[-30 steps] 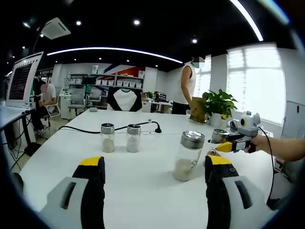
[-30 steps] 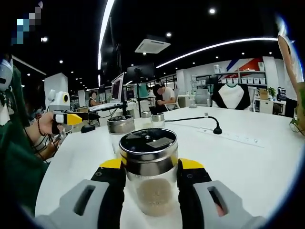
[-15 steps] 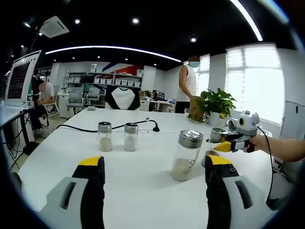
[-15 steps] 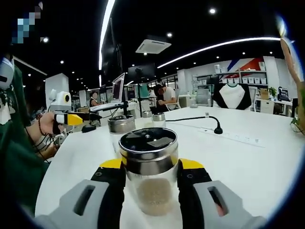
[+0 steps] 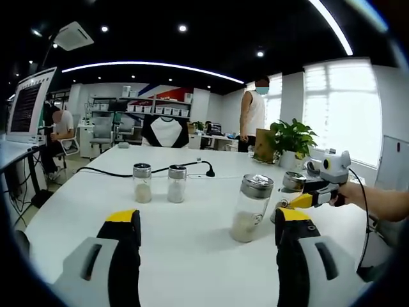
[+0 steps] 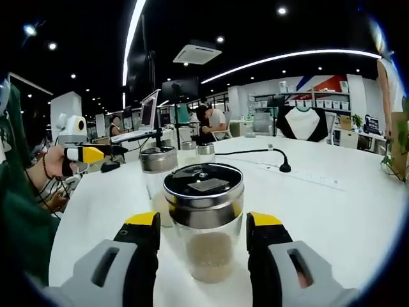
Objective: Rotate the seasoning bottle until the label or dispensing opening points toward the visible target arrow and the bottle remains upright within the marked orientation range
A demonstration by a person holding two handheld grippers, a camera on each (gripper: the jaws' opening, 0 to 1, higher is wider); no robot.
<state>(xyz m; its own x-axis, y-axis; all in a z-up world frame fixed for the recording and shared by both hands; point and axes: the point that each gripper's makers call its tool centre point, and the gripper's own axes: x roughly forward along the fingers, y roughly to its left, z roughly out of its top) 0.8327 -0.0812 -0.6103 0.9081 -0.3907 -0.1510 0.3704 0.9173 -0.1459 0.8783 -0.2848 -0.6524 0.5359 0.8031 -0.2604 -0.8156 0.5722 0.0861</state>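
A white table [image 5: 192, 243] carries four upright glass seasoning bottles with metal lids. In the right gripper view the nearest seasoning bottle [image 6: 204, 230] stands between the right gripper [image 6: 203, 233], whose jaws appear slightly parted from the glass, though contact is hard to judge. The left gripper [image 5: 208, 246] hangs open over bare tabletop, with the second bottle [image 5: 250, 208] ahead and two smaller shakers [image 5: 160, 183] beyond.

text: none legible | large upright monitor screen [image 5: 29, 105]: lines too small to read | glass seasoning jars: no readable label
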